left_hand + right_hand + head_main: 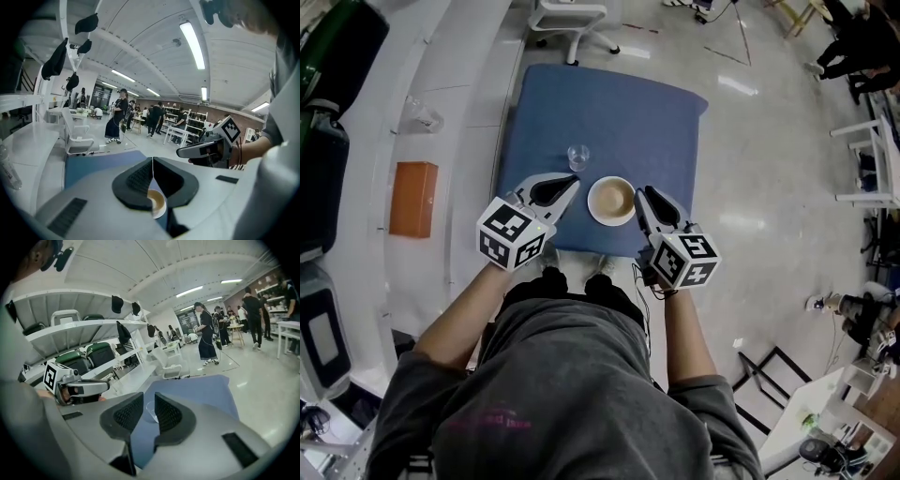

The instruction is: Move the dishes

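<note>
A cream bowl (611, 201) with a brown inside sits near the front edge of the blue table (619, 112). A small clear glass (577, 156) stands just behind it to the left. My left gripper (573, 182) hovers left of the bowl, jaws pressed together with nothing in them; under its tips (152, 159) the bowl (157, 204) shows. My right gripper (643, 195) hangs right of the bowl, apart from it. Its jaws (149, 399) stand a little apart and empty, and the glass (151, 412) is seen through the gap, far behind.
A white curved counter runs along the left with an orange box (414, 199) and a clear cup (422, 114) on it. A white chair (572, 21) stands behind the table. Several people stand far off across the hall (119, 115). Bare floor lies to the right.
</note>
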